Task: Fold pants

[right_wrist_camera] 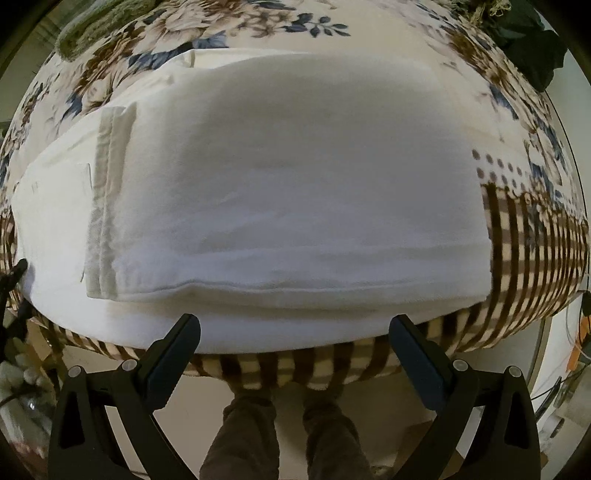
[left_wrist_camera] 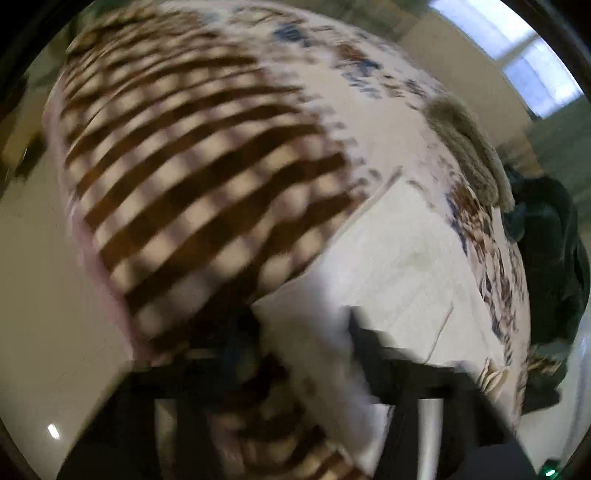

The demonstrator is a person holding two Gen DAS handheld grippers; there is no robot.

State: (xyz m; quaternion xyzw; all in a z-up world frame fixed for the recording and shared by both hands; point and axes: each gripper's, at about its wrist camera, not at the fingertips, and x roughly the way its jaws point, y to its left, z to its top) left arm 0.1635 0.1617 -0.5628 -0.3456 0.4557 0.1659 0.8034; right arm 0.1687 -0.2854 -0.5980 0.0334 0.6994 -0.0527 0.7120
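The white pants (right_wrist_camera: 295,192) lie folded on a blanket-covered table (right_wrist_camera: 532,258), one layer over another, with a hem band at the left. My right gripper (right_wrist_camera: 295,332) is open and empty, just above the near edge of the pants. In the blurred left wrist view the pants (left_wrist_camera: 399,258) lie at the right on the checked blanket (left_wrist_camera: 192,177). My left gripper (left_wrist_camera: 303,332) is open, its dark fingers (left_wrist_camera: 365,328) over the corner of the pants and the blanket edge.
The blanket has a floral middle (right_wrist_camera: 229,22) and a brown checked border. A fuzzy green item (right_wrist_camera: 99,26) lies at the far left, a dark garment (right_wrist_camera: 532,40) at the far right. The person's legs (right_wrist_camera: 251,435) stand below the table edge. A window (left_wrist_camera: 517,51) is behind.
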